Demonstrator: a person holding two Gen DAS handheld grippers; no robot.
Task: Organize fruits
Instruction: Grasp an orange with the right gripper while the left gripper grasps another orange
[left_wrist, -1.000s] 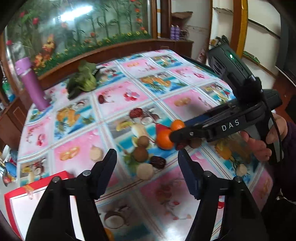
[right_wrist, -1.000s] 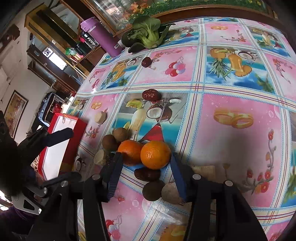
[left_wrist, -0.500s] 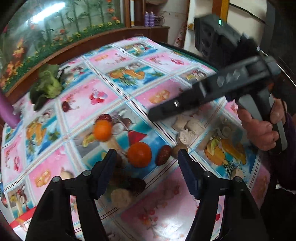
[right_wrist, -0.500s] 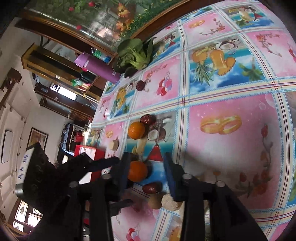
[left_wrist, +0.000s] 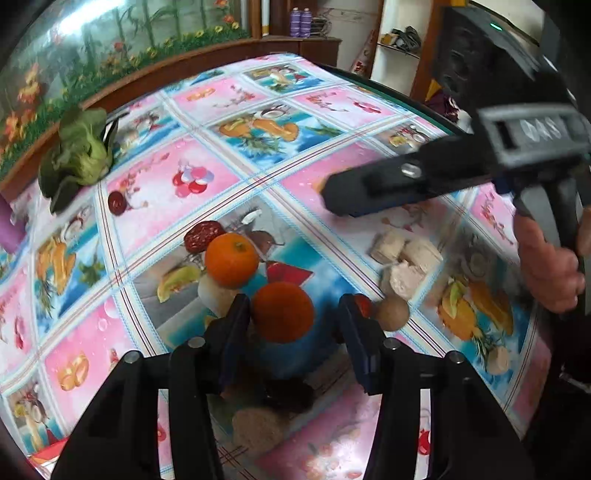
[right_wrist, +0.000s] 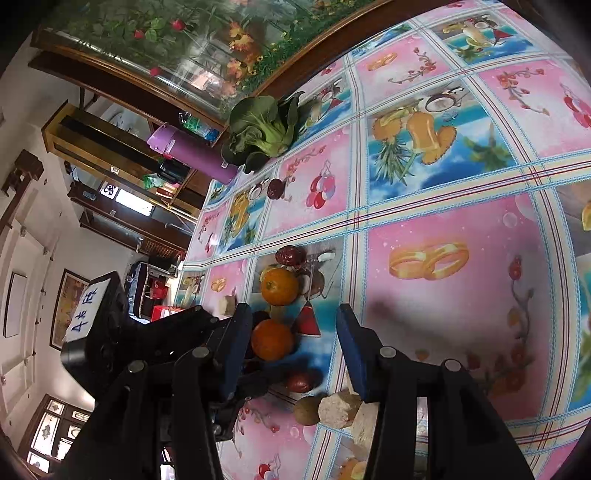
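Note:
Two oranges lie on the fruit-print tablecloth (left_wrist: 177, 184). The near orange (left_wrist: 282, 312) (right_wrist: 272, 339) sits between the fingers of my left gripper (left_wrist: 293, 323), close to its left finger; the jaws stand open around it without pinching. The far orange (left_wrist: 231, 259) (right_wrist: 279, 286) rests beside a red date (left_wrist: 204, 236) (right_wrist: 290, 255). My right gripper (right_wrist: 293, 343) is open and empty, raised above the cloth. In the left wrist view the right gripper (left_wrist: 340, 195) reaches in from the right, held by a hand (left_wrist: 546, 266).
Around the oranges lie a brown round fruit (left_wrist: 393, 314), another red date (right_wrist: 299, 382), beige chunks (left_wrist: 402, 254) and a white fruit (left_wrist: 214, 295). A leafy green (right_wrist: 266, 129), a purple bottle (right_wrist: 192, 153) and a lone dark date (left_wrist: 117, 202) lie further back. A red box (right_wrist: 162, 314) stands at the left edge.
The two oranges, side by side a second ago, now lie apart. My right gripper has lifted away from them. My left gripper has moved forward and now straddles the near orange.

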